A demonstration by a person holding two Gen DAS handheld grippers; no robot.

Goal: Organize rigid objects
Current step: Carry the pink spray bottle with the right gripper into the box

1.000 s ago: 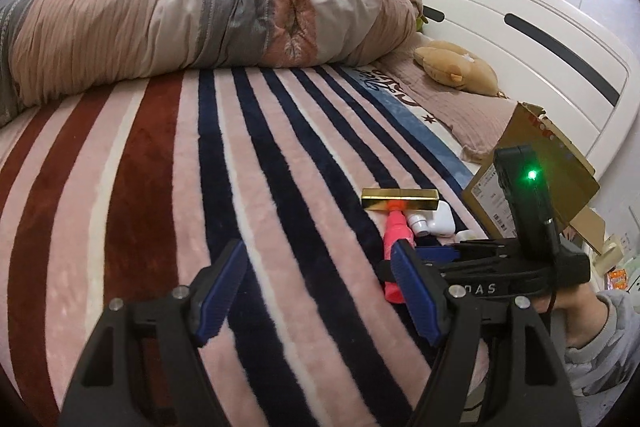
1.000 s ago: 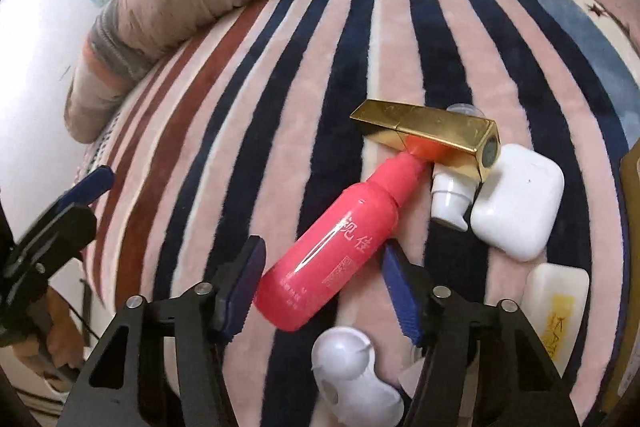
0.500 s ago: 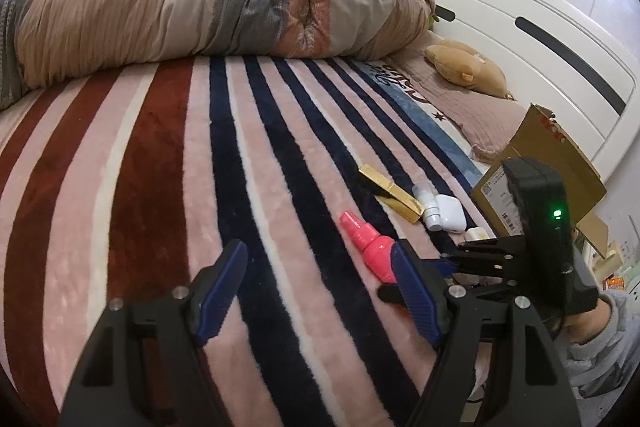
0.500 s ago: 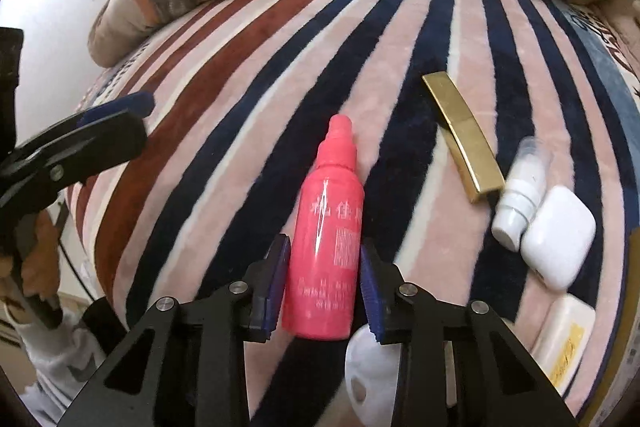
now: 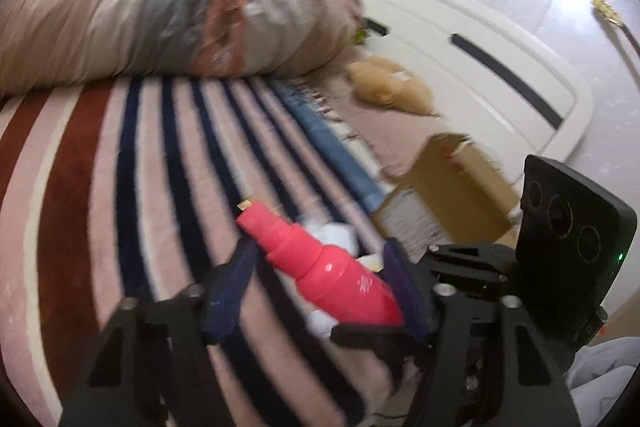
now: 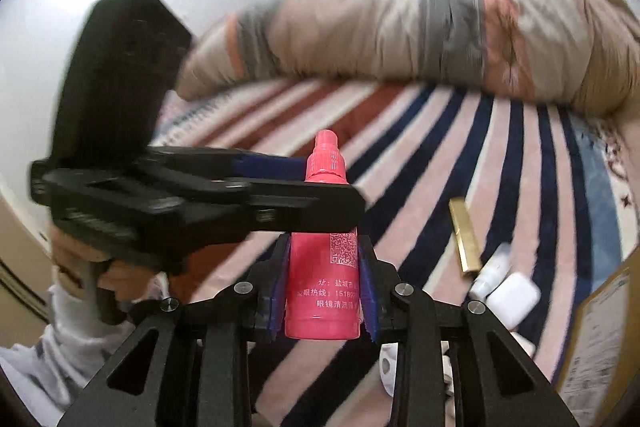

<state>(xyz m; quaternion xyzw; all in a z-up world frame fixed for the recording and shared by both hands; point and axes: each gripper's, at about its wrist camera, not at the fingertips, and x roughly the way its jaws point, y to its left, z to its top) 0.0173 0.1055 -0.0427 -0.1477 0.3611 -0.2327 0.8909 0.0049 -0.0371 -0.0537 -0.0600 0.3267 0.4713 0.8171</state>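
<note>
My right gripper is shut on a pink spray bottle and holds it up above the striped blanket, nozzle pointing away. In the left wrist view the same pink bottle sits between the open blue pads of my left gripper, tilted with its nozzle up-left; the pads stand apart from it. A gold bar-shaped case, a small white bottle and a white earbud case lie on the blanket to the right.
A rolled duvet lies across the far side of the bed. An open cardboard box stands at the bed's right edge by the white headboard. A plush toy lies near the pillows.
My right gripper has lifted the pink bottle off the blanket and carried it leftward, between the left gripper's open pads. Both views have swung and blurred with the motion.
</note>
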